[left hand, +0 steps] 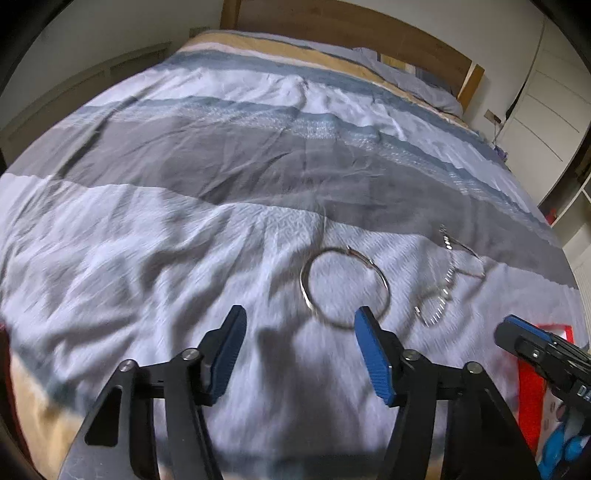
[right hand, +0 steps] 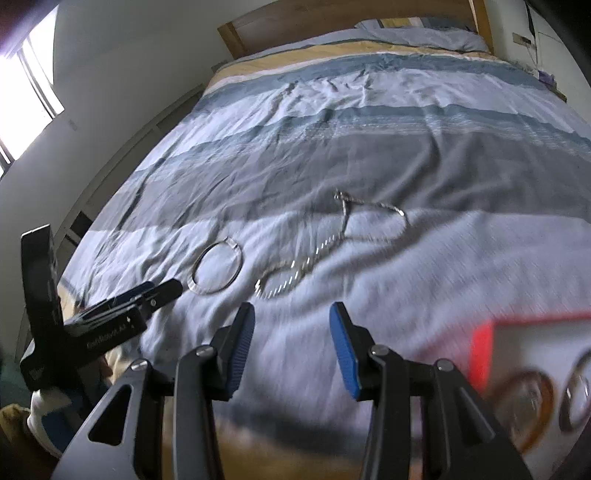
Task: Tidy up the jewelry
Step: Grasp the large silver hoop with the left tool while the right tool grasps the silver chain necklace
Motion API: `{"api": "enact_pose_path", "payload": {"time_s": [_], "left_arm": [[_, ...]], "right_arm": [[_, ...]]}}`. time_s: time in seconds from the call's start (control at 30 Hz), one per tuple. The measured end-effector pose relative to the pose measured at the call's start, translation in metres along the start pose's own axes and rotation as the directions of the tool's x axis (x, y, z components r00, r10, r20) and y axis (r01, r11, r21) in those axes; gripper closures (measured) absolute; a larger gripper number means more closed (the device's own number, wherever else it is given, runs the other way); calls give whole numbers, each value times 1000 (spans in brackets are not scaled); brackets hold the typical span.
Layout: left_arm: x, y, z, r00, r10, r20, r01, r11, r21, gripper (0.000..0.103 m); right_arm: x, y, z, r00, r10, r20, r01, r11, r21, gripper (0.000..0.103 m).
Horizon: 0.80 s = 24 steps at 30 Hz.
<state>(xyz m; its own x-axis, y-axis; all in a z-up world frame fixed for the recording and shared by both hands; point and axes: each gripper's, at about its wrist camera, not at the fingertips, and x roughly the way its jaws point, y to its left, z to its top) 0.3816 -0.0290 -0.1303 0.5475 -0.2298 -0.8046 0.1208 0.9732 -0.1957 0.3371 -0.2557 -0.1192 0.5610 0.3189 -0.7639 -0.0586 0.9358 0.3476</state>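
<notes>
A silver bangle (left hand: 304,280) lies flat on the striped bedspread (left hand: 166,240). To its right a silver chain necklace (left hand: 448,280) lies in loose loops. My left gripper (left hand: 301,314) hovers open just short of the bangle, whose near rim sits by the right blue pad (left hand: 373,354); nothing is between the pads. In the right wrist view the bangle (right hand: 194,284) and the chain (right hand: 306,264) lie ahead on the cloth. My right gripper (right hand: 291,310) is open and holds nothing, short of the chain. The left gripper (right hand: 171,288) shows at the left, its tip beside the bangle.
A red-edged white box (right hand: 484,354) holding an amber ring (right hand: 528,406) and another ring sits at the near right on the bed. The right gripper (left hand: 506,328) shows over that box (left hand: 532,387). A wooden headboard (left hand: 332,26) and pillow lie far back.
</notes>
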Motion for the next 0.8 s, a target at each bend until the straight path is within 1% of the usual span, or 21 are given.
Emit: {"api": "enact_pose_path", "payload": {"time_s": [0.07, 0.27, 0.47, 0.53, 0.6, 0.63, 0.67, 0.7, 0.77, 0.8], "left_arm": [[15, 0, 6, 1000, -3, -18, 3, 1000, 7, 50], [41, -4, 17, 999, 22, -29, -21, 999, 42, 51], [59, -13, 25, 998, 55, -24, -53, 993, 103, 53], [61, -14, 26, 998, 61, -14, -59, 992, 116, 59], [60, -15, 25, 998, 56, -4, -55, 990, 130, 71], [60, -16, 24, 998, 56, 1, -55, 989, 137, 76], [58, -17, 23, 998, 58, 4, -58, 988, 142, 85], [57, -17, 23, 998, 61, 6, -61, 987, 146, 91], [53, -18, 21, 998, 61, 9, -61, 987, 147, 97], [51, -17, 20, 998, 58, 10, -58, 988, 144, 98]], "right_arm": [[18, -4, 9, 1000, 6, -8, -6, 1000, 21, 62], [60, -17, 25, 999, 19, -31, -16, 995, 94, 62], [82, -23, 32, 1000, 21, -6, -20, 991, 131, 63], [87, -23, 34, 1000, 16, 0, -16, 991, 130, 65], [88, -23, 33, 1000, -12, 4, 12, 992, 125, 79], [88, -25, 32, 1000, -12, 7, 11, 991, 135, 82], [88, -28, 32, 1000, -9, 9, 7, 989, 150, 89], [87, -31, 31, 1000, -2, 9, 1, 986, 165, 95], [84, -35, 29, 1000, 5, 7, -7, 985, 171, 98], [81, -34, 27, 1000, 9, 7, -10, 986, 167, 98]]}}
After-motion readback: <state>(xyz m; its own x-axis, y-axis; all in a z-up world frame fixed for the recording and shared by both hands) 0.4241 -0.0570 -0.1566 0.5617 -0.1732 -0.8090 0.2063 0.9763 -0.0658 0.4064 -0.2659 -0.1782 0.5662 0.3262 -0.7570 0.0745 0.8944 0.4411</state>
